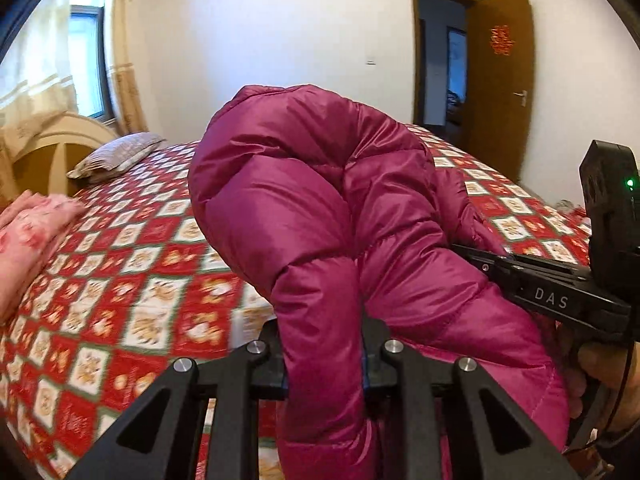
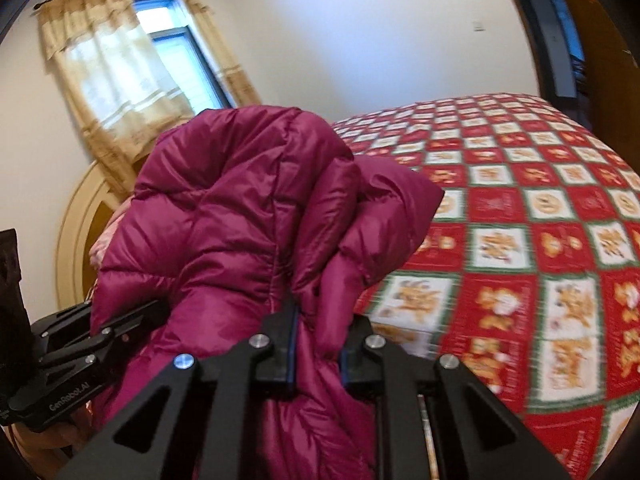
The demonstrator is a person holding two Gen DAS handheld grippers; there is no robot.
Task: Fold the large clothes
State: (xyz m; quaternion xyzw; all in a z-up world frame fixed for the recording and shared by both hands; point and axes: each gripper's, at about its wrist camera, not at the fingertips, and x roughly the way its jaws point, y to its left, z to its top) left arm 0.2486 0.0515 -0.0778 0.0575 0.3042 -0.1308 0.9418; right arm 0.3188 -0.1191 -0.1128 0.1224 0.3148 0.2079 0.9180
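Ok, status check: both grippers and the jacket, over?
Left gripper clamped on magenta quilted down jacket. Right gripper clamped on it too. Jacket bunched, lifted above red checkered bedspread. Nothing obstructing.

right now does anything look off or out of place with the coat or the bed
Nothing looks damaged or spilled. The magenta puffer coat is bunched and held above the bed, gripped by the left gripper and right gripper, not yet laid flat. The pillow lies by the headboard.

Both wrist views close behind bunched magenta quilted down jacket point(image 1: 320, 208) point(image 2: 240, 216), facing across red-checked patterned bedspread point(image 1: 132, 280) point(image 2: 520, 208); each glimpses other gripper.
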